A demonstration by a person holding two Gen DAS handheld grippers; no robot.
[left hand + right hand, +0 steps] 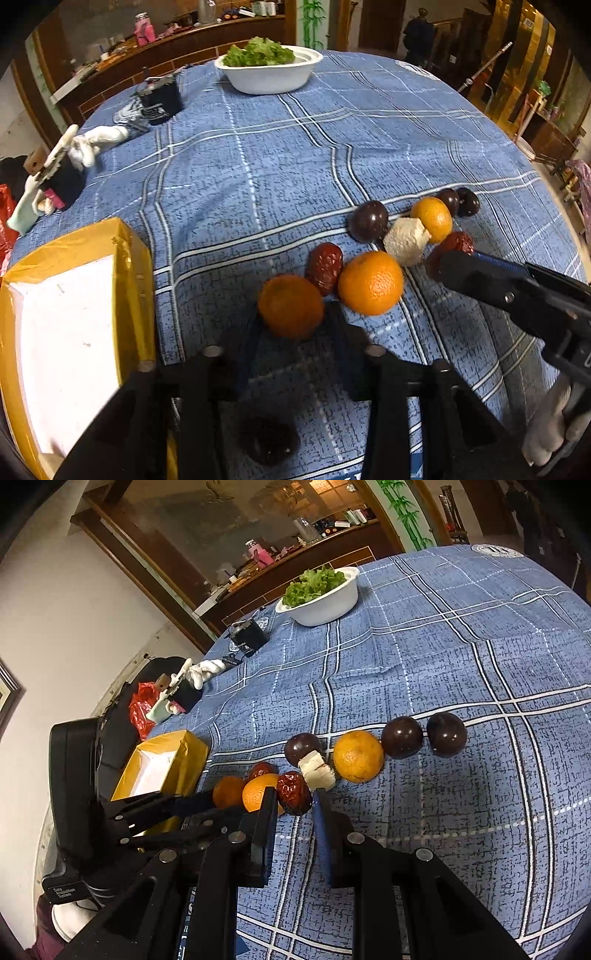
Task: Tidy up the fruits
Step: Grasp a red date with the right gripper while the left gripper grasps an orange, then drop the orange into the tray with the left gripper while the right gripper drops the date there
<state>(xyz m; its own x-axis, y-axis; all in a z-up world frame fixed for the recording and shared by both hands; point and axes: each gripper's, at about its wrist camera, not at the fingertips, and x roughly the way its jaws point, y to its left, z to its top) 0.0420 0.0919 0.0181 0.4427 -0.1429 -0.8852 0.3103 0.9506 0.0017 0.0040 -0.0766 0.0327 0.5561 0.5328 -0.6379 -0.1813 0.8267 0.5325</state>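
Fruits lie in a loose row on the blue checked tablecloth point(258, 166). My left gripper point(293, 314) has its fingers on both sides of an orange tangerine point(290, 306). Beside it lie a red date point(325, 268), a second tangerine point(370, 282), a pale ginger piece point(405, 240), a third tangerine point(432, 218) and dark round fruits point(368, 220). My right gripper point(293, 803) stands open around another red date point(294, 792), and it shows at the right of the left wrist view point(448, 264). A yellow box point(74, 314) with a white inside stands at the left.
A white bowl of lettuce point(269, 70) stands at the far side of the table. A black box point(160, 99) and white gloves point(98, 140) lie at the far left edge. A dark fruit point(267, 439) lies under my left gripper.
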